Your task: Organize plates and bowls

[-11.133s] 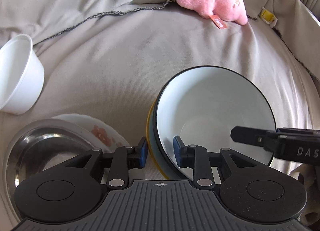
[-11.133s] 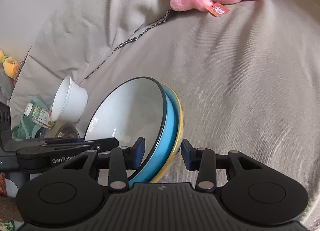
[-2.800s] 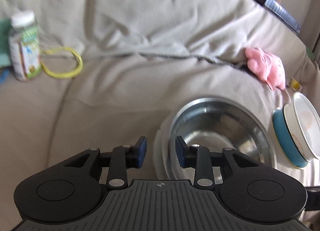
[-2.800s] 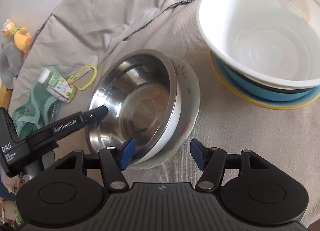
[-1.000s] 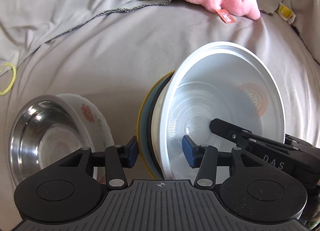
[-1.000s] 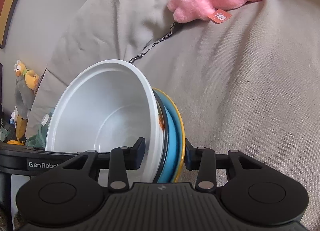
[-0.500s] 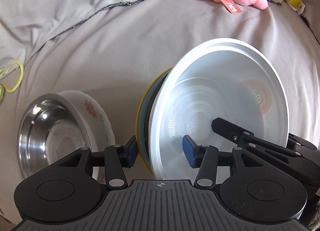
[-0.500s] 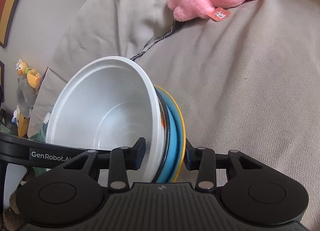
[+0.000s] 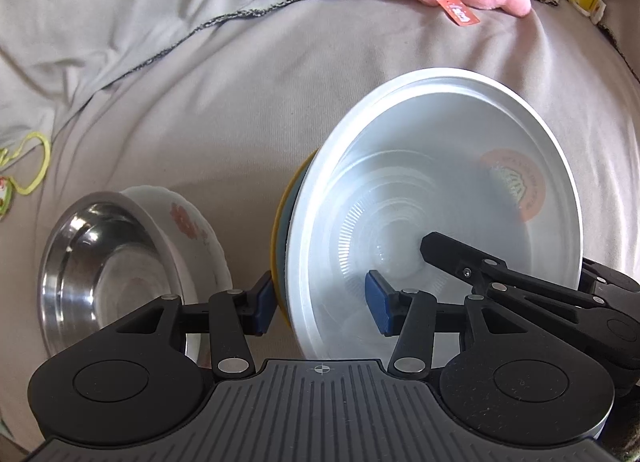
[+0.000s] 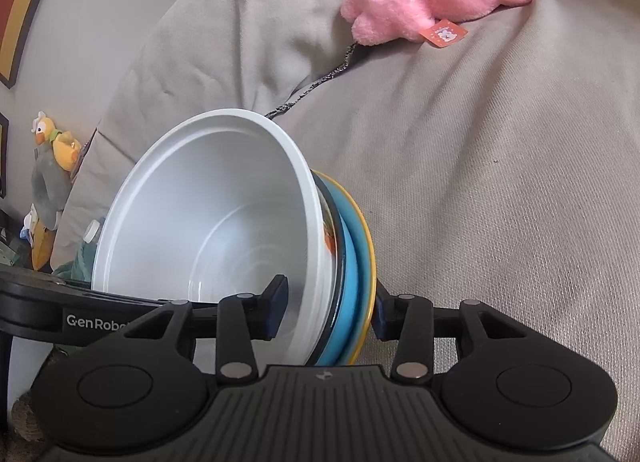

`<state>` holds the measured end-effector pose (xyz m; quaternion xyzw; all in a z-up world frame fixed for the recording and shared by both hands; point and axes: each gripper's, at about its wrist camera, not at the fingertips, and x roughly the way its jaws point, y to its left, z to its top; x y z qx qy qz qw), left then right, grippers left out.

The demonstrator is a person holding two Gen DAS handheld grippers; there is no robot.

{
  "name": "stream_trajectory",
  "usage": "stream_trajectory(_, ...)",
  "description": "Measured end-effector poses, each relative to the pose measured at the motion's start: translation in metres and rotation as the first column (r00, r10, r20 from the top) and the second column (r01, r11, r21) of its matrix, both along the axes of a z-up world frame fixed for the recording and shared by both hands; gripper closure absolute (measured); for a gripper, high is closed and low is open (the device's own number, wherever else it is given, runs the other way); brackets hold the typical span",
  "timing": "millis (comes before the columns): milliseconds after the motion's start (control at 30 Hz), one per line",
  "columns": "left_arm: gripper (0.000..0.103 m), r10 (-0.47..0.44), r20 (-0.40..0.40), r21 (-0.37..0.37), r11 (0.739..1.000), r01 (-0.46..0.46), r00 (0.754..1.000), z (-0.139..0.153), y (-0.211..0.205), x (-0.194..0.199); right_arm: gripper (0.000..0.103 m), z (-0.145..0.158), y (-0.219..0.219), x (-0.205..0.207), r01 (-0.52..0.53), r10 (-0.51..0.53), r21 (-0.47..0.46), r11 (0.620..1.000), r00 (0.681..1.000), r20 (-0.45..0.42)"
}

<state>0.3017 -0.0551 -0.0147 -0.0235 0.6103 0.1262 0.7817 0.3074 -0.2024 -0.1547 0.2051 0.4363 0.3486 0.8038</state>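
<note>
while both tongs (image 9: pixel 323 304) (image 10: pixel 330 308) pinch it, white bowl (image 9: pixel 440 198) tops blue-yellow stack.

Bright, soft daylight all over, no harsh shadows. Steel bowl (image 9: pixel 108 262) throws a few glare spots. Heavy fisheye bend at the edges, corners go dark, and everything's pretty sharp, no motion blur.

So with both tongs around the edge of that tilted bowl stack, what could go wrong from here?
1. The white bowl sits loosely on top of the blue bowl and yellow plate; tilted like this, it may slide out.
2. The left tongs and right tongs straddle opposite edges; uneven pulling could twist the stack apart.
3. The steel bowl lies close beside the stack, so a swing could knock it.
</note>
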Motion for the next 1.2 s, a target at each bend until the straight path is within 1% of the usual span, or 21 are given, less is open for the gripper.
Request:
stream_trajectory(200, 0.051, -0.030, -0.006, 0.017, 0.999, 0.030, 1.000, 0.001, -0.004, 0.001, 0.061, -0.002, -0.003, 0.002, -0.002, 0.002, 0.019, 1.000, 1.000, -0.020)
stream_trajectory(367, 0.051, -0.035, -0.016, 0.026, 0.999, 0.035, 0.999, 0.000, -0.010, 0.002, 0.061, -0.007, -0.008, 0.012, -0.012, 0.016, 0.063, 0.998, 0.998, -0.068)
stream_trajectory(667, 0.050, -0.032, -0.015, 0.003, 0.999, 0.032, 0.999, -0.002, -0.005, 0.009, 0.060, -0.009, -0.006, 0.013, -0.022, 0.027, 0.066, 0.998, 0.997, -0.071)
stream_trajectory(733, 0.051, -0.037, -0.009, -0.003, 0.999, 0.037, 0.999, -0.001, -0.007, 0.007, 0.059, -0.010, -0.005, 0.015, -0.026, 0.032, 0.072, 0.997, 0.996, -0.078)
stream_trajectory(867, 0.057, -0.035, 0.008, -0.015, 0.999, 0.035, 0.999, 0.002, -0.005, 0.009, 0.059, -0.012, -0.007, 0.016, -0.025, 0.032, 0.082, 0.996, 0.995, -0.094)
stream_trajectory(900, 0.058, -0.025, 0.041, -0.007, 1.000, 0.025, 0.999, 0.001, -0.004, 0.011, 0.060, -0.013, -0.008, 0.017, -0.024, 0.033, 0.088, 0.996, 0.994, -0.102)
stream_trajectory(933, 0.058, -0.021, 0.046, -0.008, 1.000, 0.022, 0.999, 0.002, -0.003, 0.012, 0.060, -0.015, -0.008, 0.018, -0.023, 0.034, 0.096, 0.995, 0.993, -0.111)
stream_trajectory(1100, 0.057, -0.024, 0.066, 0.003, 1.000, 0.024, 0.998, 0.001, -0.004, 0.019, 0.060, -0.018, -0.008, 0.020, -0.022, 0.036, 0.105, 0.994, 0.991, -0.127)
stream_trajectory(1200, 0.054, -0.031, 0.065, 0.012, 0.999, 0.030, 0.997, 0.000, -0.006, 0.019, 0.060, -0.019, -0.008, 0.020, -0.022, 0.036, 0.109, 0.994, 0.991, -0.131)
